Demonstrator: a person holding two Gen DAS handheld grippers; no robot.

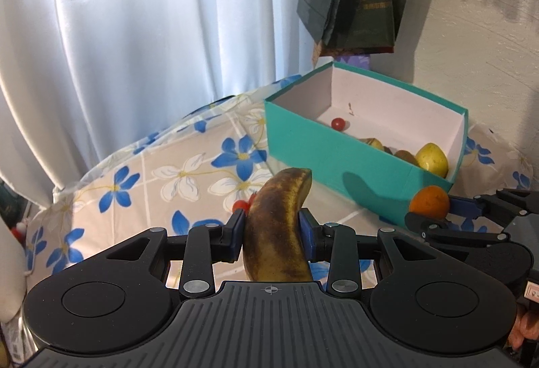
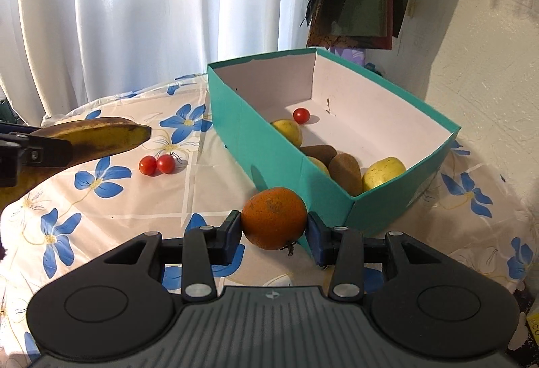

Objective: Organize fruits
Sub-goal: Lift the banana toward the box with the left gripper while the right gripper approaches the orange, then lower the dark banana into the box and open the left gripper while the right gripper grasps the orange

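Banana (image 1: 276, 226), heavily browned, clamped between the pads of the left claw (image 1: 272, 233), held above the flowered worktop (image 2: 101, 199). Orange (image 2: 273, 217) gripped in the right claw (image 2: 273, 230), just beside the near corner of the teal box (image 2: 286, 172). Box interior holds yellow fruits (image 2: 382, 173), brown kiwis (image 2: 345, 171) and one cherry tomato (image 2: 300, 115). Two cherry tomatoes (image 2: 157, 164) lie touching on the cloth, left of the box.
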